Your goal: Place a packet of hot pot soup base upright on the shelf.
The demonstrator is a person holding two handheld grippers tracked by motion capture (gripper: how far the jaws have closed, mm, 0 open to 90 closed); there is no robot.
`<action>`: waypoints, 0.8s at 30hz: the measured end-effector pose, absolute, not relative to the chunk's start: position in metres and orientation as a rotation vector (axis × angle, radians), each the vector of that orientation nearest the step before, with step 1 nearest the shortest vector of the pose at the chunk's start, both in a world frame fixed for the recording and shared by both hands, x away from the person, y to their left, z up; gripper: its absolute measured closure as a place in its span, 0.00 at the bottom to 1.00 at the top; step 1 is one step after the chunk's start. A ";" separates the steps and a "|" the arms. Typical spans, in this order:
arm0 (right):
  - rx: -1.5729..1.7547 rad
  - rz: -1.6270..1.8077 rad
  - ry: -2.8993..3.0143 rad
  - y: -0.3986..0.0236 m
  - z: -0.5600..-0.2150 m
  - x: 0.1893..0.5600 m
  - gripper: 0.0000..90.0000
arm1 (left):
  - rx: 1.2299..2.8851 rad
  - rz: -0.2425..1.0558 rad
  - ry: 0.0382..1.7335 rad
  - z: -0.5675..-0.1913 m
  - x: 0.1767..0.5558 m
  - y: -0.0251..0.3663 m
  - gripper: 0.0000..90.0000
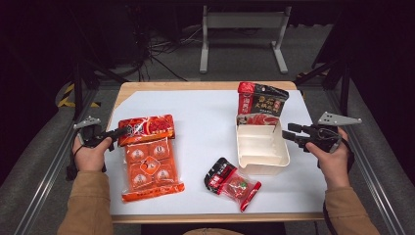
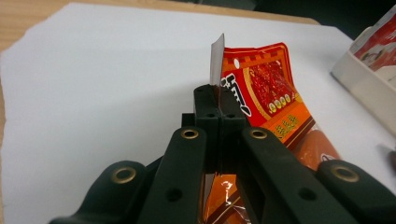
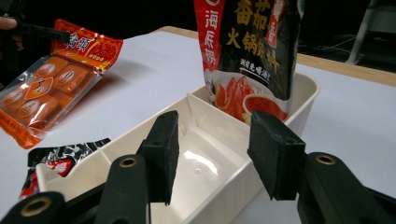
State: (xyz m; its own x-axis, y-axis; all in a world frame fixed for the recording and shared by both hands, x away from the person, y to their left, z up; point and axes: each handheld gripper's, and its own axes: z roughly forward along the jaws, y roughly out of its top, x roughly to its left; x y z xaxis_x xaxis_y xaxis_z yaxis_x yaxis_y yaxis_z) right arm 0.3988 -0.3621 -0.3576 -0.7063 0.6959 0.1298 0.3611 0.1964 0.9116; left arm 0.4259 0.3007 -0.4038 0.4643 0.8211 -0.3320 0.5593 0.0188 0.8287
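Observation:
An orange packet [image 1: 147, 156] of several wrapped blocks lies at the left of the white sheet, its top end lifted off the sheet. My left gripper [image 1: 120, 132] is shut on that packet's upper left corner; in the left gripper view the jaws [image 2: 218, 100] pinch the foil edge of the packet [image 2: 266, 88]. A cream divided box [image 1: 284, 156] stands right of centre, with a black and red pouch [image 1: 259, 105] upright in its far compartment. My right gripper [image 1: 289, 132] hovers at the box's right rim, jaws apart [image 3: 212, 154] and nothing pressed between the pads. The near compartments of the box [image 3: 306, 91] look bare.
A small black and red sachet [image 1: 232, 183] lies on the sheet in front of the box. The white sheet [image 1: 205, 122] covers most of the wooden table. Metal rails run along both sides, and a stand's legs [image 1: 242, 29] rise beyond the far edge.

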 end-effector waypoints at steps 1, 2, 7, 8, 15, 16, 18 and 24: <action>0.992 1.514 2.167 -0.362 -0.357 0.398 0.60 | 1.654 0.319 1.201 -0.400 0.424 0.299 1.00; 0.992 1.514 2.167 -0.362 -0.357 0.398 0.60 | 1.654 0.319 1.201 -0.400 0.424 0.299 1.00; 0.969 1.533 2.164 -0.357 -0.351 0.395 0.59 | 1.635 0.345 1.156 -0.383 0.417 0.293 1.00; 0.964 1.537 2.157 -0.357 -0.350 0.395 0.58 | 1.631 0.348 1.151 -0.381 0.416 0.292 1.00; 0.941 1.563 2.167 -0.352 -0.343 0.391 0.59 | 1.618 0.388 1.070 -0.360 0.406 0.280 1.00; 0.936 1.568 2.169 -0.351 -0.341 0.391 0.60 | 1.615 0.391 1.060 -0.358 0.404 0.278 1.00; 0.933 1.571 2.172 -0.350 -0.340 0.390 0.60 | 1.617 0.391 1.052 -0.355 0.403 0.277 1.00; 0.898 1.564 2.172 -0.345 -0.334 0.386 0.59 | 1.620 0.412 0.989 -0.338 0.392 0.269 1.00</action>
State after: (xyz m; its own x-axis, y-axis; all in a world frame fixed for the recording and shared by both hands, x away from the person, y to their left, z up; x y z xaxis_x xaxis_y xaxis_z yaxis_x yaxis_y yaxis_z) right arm 0.3861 -0.3454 -0.3340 -0.7522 0.6509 0.1026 0.3038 0.2044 0.9306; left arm 0.3920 0.2686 -0.3381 0.5852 0.7765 -0.2336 0.3817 -0.0096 0.9242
